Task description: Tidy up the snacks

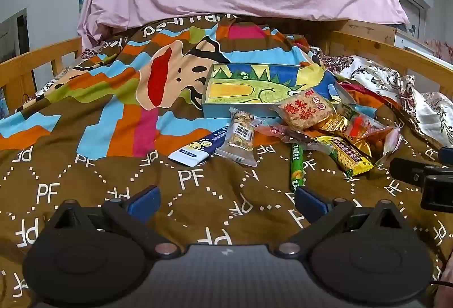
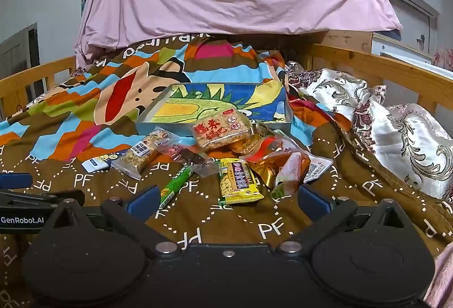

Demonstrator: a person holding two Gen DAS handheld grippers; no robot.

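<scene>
left gripper (image 1: pixel 226 204): fingers wide apart, nothing between them; we hover over bare quilt (image 1: pixel 85 166).
right gripper (image 2: pixel 226 202): fingers spread, empty.
snack pile (image 2: pixel 226 149): loose on the quilt, just in front of the box (image 2: pixel 147 121).
yellow bar (image 2: pixel 239 180): straight ahead of our right fingers, long axis pointing away; right hand nearer.
green stick (image 1: pixel 296 166): ahead-right of the left fingers.

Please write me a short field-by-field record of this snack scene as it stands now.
surface: brown quilt printed with PF letters
container: shallow box with a dinosaur drawing inside, no snack fully inside
snacks: loose pile in front of the box
top of pile: rice cracker pack with red characters, leaning over the box's near rim
nearest right gripper: yellow snack bar
left gripper: open, empty
right gripper: open, empty
</scene>
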